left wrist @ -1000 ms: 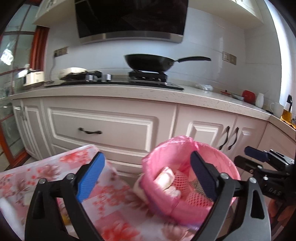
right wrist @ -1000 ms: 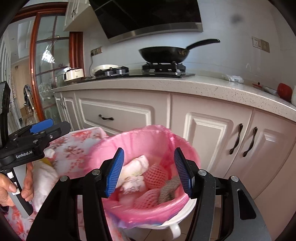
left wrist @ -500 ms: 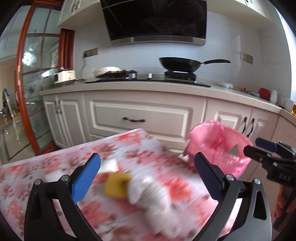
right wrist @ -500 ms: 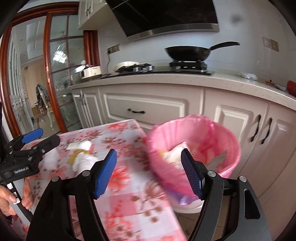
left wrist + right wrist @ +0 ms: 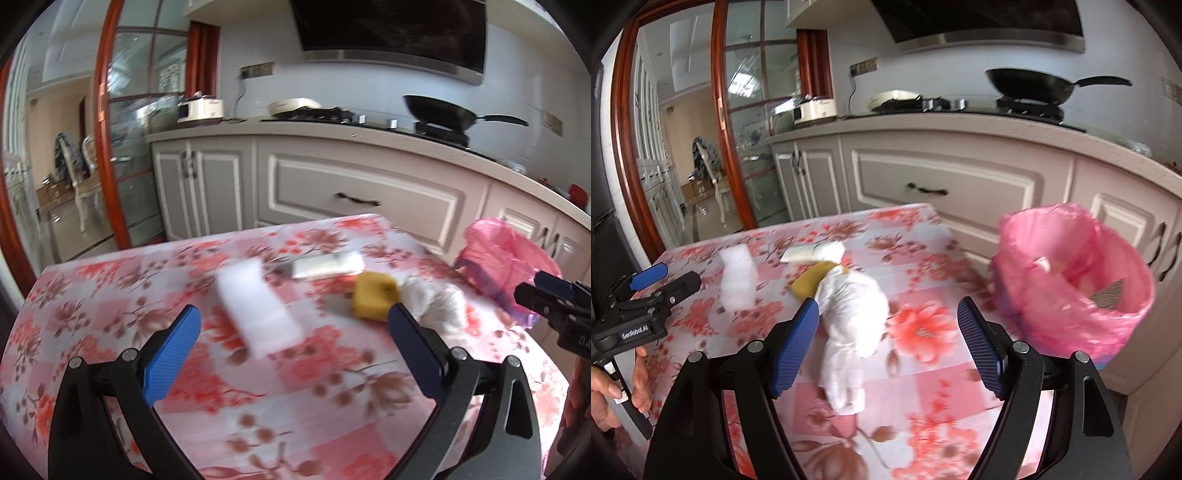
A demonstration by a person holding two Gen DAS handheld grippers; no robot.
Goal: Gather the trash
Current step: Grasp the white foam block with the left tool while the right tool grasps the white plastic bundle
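Observation:
Trash lies on a table with a red floral cloth [image 5: 110, 295]: a white foam strip [image 5: 255, 306], a white packet [image 5: 327, 264], a yellow sponge [image 5: 375, 295] and a crumpled white bag [image 5: 436, 304]. My left gripper [image 5: 293, 354] stands open above the cloth, just short of the foam strip, with nothing between its fingers. My right gripper [image 5: 888, 350] hovers over the crumpled white bag [image 5: 849, 321]; its jaws are opening and the pads do not touch it. The bin with the pink liner [image 5: 1075, 280] stands off the table's right edge and holds earlier trash.
Kitchen cabinets [image 5: 362, 195] and a counter with a stove and a black pan [image 5: 439, 110] run behind the table. A glass door with a red-brown frame [image 5: 107, 147] is at the left. A hand [image 5: 605, 391] holds the left gripper's grip.
Both grippers have swung left from over the pink bin to over the table. The right gripper's jaws stand wider than before. The trash on the cloth has come into view.

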